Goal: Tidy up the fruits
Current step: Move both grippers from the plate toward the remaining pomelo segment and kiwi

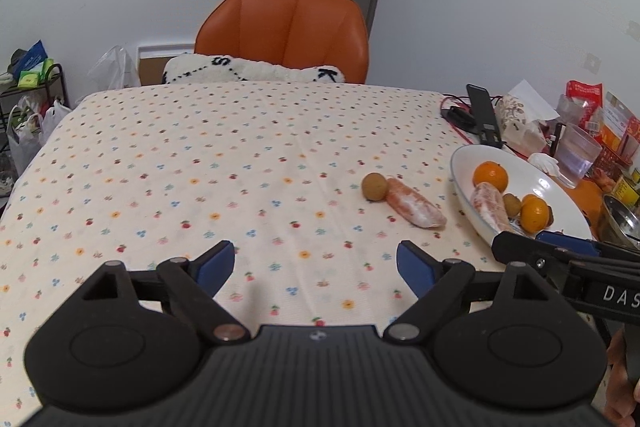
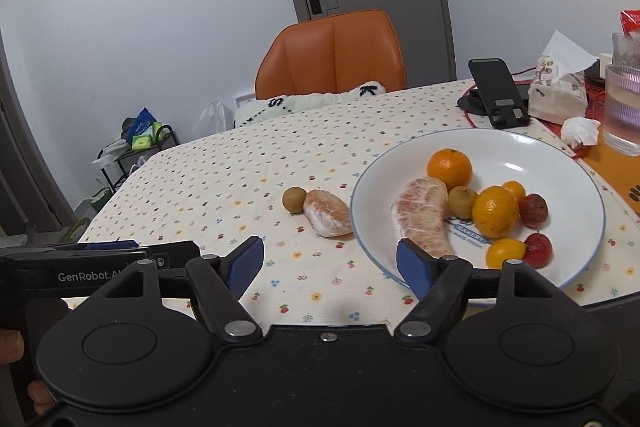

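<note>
A white plate (image 2: 560, 155) (image 1: 532, 175) holds an orange (image 2: 449, 164), a peeled pomelo piece (image 2: 424, 217), a longan (image 2: 462, 202), more small oranges and two red fruits. On the cloth left of the plate lie another pomelo piece (image 2: 326, 213) (image 1: 416, 203) and a brown longan (image 2: 294, 199) (image 1: 375, 186), touching each other. My left gripper (image 1: 316, 263) is open above bare cloth, nearer me than those two. My right gripper (image 2: 330, 261) is open, its right finger over the plate's near rim. Both hold nothing.
An orange chair (image 1: 284, 31) with a white cushion stands at the table's far edge. At the right lie a black phone stand (image 2: 498, 91), a tissue pack (image 2: 558, 95), a plastic cup (image 2: 622, 107), snack bags (image 1: 584, 99) and a metal bowl (image 1: 620, 223).
</note>
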Motion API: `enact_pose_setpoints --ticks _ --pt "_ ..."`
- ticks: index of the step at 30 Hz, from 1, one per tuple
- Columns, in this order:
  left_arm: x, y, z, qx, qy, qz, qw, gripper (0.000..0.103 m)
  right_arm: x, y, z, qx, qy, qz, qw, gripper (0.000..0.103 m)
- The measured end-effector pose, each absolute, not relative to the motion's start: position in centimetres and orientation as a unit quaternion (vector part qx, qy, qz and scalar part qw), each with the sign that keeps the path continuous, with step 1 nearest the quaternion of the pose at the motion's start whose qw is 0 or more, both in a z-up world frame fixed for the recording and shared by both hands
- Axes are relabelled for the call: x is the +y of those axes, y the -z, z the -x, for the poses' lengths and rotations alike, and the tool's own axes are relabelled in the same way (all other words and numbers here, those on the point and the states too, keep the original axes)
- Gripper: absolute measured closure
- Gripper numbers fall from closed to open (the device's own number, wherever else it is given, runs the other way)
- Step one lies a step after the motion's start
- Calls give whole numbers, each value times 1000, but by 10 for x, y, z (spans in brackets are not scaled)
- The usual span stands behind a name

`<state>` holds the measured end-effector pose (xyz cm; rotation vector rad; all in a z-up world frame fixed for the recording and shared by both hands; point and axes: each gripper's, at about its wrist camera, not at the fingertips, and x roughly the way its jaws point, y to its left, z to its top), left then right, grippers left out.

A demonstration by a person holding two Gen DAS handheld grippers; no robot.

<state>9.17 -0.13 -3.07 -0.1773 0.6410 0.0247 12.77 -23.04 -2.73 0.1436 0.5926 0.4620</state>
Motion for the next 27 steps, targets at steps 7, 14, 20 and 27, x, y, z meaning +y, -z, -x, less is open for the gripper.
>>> enact_pose_setpoints --ticks 7,14,20,27 --pt "15 35 -91 315 -18 103 943 16 -216 29 -132 292 -229 -55 927 32" --pt "25 38 -94 315 -14 116 942 16 -200 30 -141 291 -229 -27 929 42" --pt "30 39 -101 313 -5 121 942 16 -187 30 -151 291 -231 -4 928 45" --pt "34 39 -111 310 0 122 943 16 -174 35 -167 299 -232 15 925 52"
